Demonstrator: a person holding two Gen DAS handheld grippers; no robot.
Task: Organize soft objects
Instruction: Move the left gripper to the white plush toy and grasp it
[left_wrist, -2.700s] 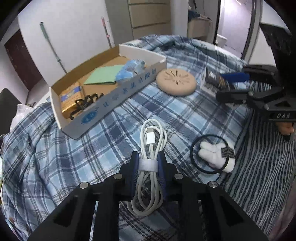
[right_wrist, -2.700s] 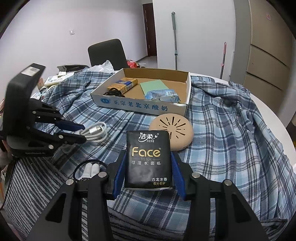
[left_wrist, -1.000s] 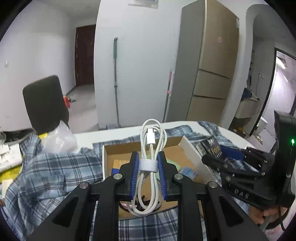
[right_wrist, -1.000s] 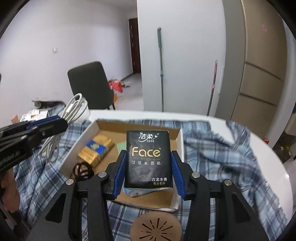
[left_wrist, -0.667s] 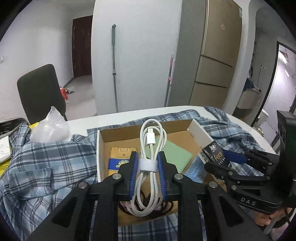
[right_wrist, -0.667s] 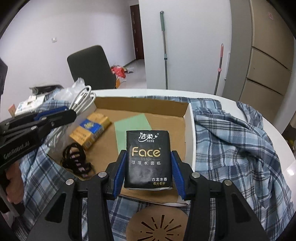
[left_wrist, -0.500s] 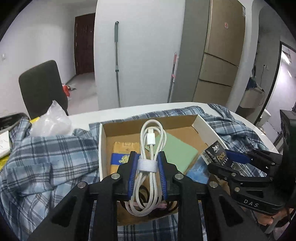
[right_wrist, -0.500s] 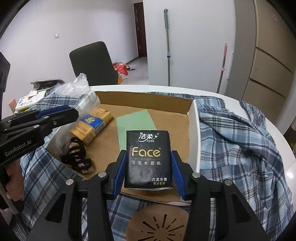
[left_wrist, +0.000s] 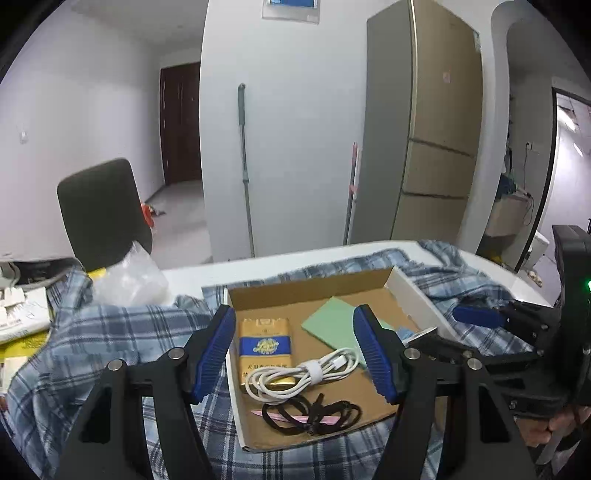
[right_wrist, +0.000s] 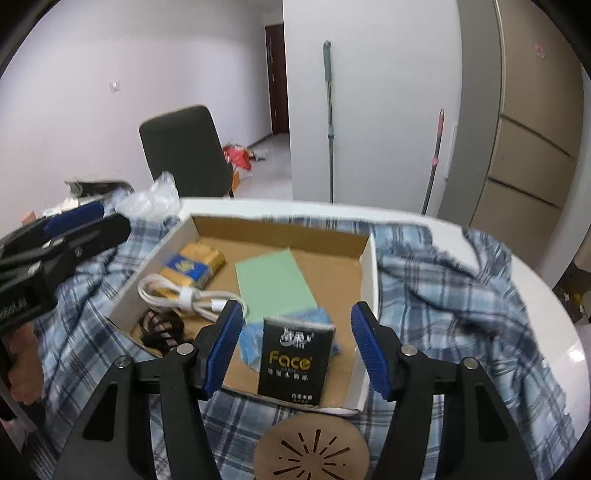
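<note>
A white coiled cable lies loose in the open cardboard box, partly across a yellow pack. My left gripper hovers over it with its jaws opening, the pads clear of the cable. In the right wrist view a black "Face" tissue pack stands tilted in the box at its near wall, on a blue packet. My right gripper is above it, jaws opening, with a gap on both sides of the pack. The cable and the left gripper show at the left there.
The box also holds a yellow pack, a green sheet and black hair ties. A tan round slotted disc lies on the plaid cloth before the box. A dark chair stands behind the table.
Both grippers have opened. The cable dropped out of the left jaws into the box, and the tissue pack slipped from the right jaws down into the box's near side.
</note>
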